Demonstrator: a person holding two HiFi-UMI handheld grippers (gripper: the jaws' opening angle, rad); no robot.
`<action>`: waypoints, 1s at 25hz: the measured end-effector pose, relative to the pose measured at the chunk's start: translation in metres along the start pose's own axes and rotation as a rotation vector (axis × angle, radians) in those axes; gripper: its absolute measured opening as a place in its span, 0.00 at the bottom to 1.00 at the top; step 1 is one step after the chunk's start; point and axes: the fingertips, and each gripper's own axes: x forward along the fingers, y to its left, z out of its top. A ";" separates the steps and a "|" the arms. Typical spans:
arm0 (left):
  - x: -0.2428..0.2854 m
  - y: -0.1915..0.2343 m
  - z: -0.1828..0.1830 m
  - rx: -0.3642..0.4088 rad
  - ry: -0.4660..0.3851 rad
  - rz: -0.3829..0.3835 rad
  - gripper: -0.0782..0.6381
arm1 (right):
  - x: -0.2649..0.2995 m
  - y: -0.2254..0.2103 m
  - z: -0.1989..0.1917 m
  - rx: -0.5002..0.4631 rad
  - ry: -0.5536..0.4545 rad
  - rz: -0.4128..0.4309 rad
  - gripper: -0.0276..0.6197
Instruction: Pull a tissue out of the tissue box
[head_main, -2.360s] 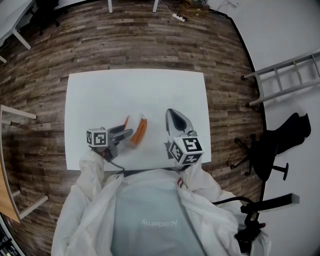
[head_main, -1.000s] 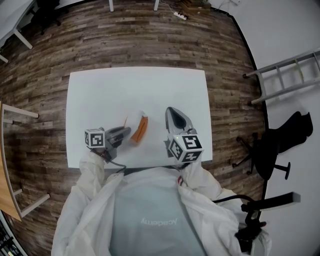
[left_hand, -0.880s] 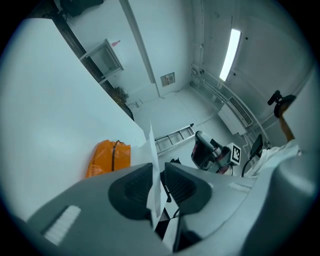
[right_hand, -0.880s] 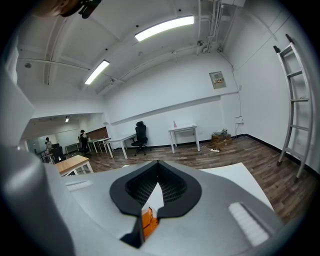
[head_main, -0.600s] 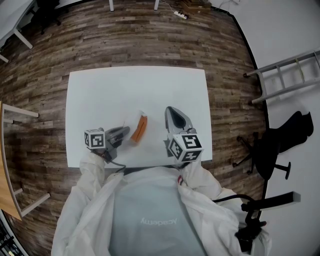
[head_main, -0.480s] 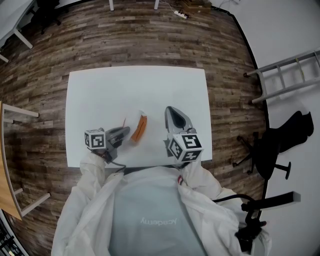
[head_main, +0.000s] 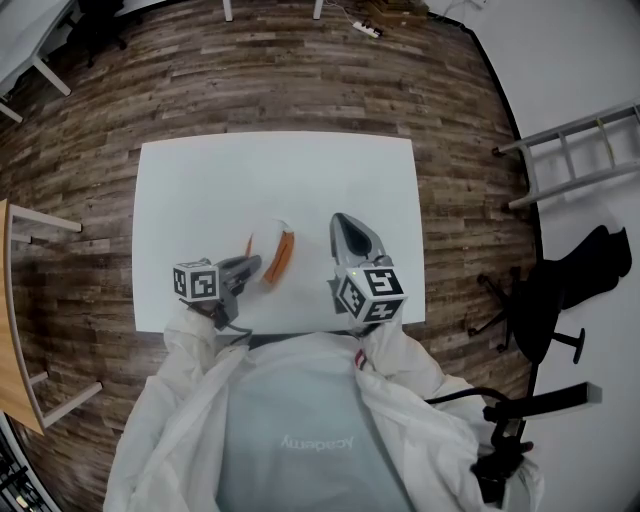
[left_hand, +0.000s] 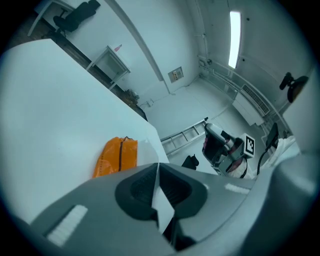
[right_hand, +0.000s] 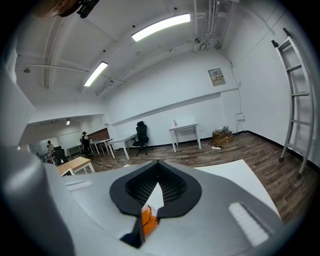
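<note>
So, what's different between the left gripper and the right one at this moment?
The left gripper sits right by the orange tissue pack; the right gripper stands apart, on the pack's other side. The left jaws are shut on a white tissue; the right jaws are shut with nothing held. Both carry a marker cube and hover over the white table.

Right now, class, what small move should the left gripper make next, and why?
Probably draw the left gripper back, away from the orange tissue pack. Its jaws look shut on a white tissue whose far end sits at the pack, so a gentle pull should free it.
</note>
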 end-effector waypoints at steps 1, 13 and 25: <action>-0.001 0.000 -0.001 0.004 -0.005 0.007 0.11 | 0.000 0.001 -0.001 0.002 0.001 0.004 0.04; 0.014 -0.017 0.005 0.165 0.014 0.227 0.11 | 0.000 -0.019 -0.002 0.027 0.016 0.056 0.04; 0.027 -0.036 -0.008 0.449 0.137 0.410 0.11 | 0.007 -0.010 -0.004 0.025 0.025 0.093 0.04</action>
